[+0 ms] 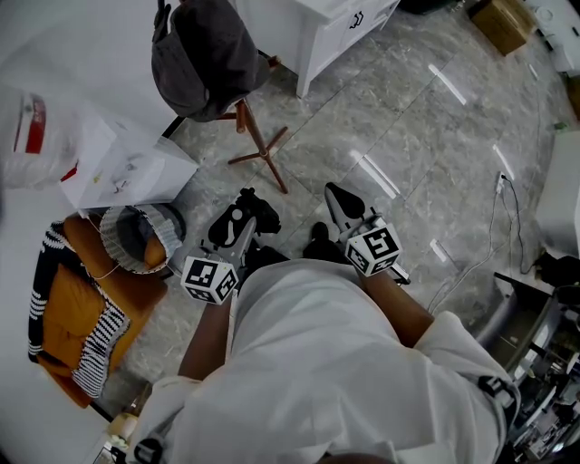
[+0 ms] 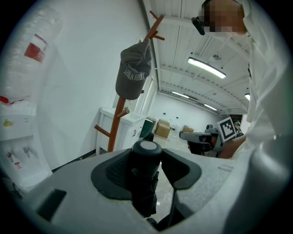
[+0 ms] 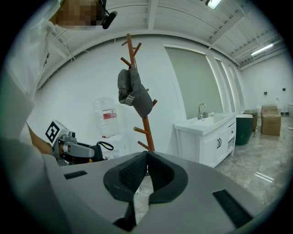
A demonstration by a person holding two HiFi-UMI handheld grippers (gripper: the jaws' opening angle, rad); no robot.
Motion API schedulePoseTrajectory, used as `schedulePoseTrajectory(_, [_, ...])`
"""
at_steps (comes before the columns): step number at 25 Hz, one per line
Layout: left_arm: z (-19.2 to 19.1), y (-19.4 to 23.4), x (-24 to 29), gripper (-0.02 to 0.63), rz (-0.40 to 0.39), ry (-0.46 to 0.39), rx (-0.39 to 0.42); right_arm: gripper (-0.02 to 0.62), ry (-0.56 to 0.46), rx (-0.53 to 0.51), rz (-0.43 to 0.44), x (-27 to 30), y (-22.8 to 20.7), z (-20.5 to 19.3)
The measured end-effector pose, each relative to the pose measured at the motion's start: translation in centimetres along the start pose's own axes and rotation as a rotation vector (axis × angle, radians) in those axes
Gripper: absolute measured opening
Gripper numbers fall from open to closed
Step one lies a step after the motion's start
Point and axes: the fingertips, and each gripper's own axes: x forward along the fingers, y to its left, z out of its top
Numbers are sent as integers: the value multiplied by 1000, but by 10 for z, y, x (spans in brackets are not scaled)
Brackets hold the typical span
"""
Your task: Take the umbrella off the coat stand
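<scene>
A black folded umbrella with a grey end cap stands between the pads of my left gripper, which is shut on it. From the head view, the left gripper holds that umbrella low, in front of the person. Its wrist strap shows in the right gripper view, on the umbrella. My right gripper is beside it with pads pressed together and nothing held; its jaws meet at the tips. The wooden coat stand stands just ahead, a grey cap hanging on it.
A white vanity cabinet stands behind the stand. A water dispenser is at the left, with a basket and an orange chair with striped cloth below it. Cables trail over the tiled floor on the right.
</scene>
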Motion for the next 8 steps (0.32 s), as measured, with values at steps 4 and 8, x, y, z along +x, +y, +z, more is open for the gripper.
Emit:
schedulePoseTrajectory(4, [3, -1, 3, 209, -5, -2, 2, 15, 0, -2, 5, 2, -2, 2])
schedulePoseTrajectory(8, [7, -1, 6, 209, -8, -6, 4, 14, 2, -2, 8, 4, -3, 3])
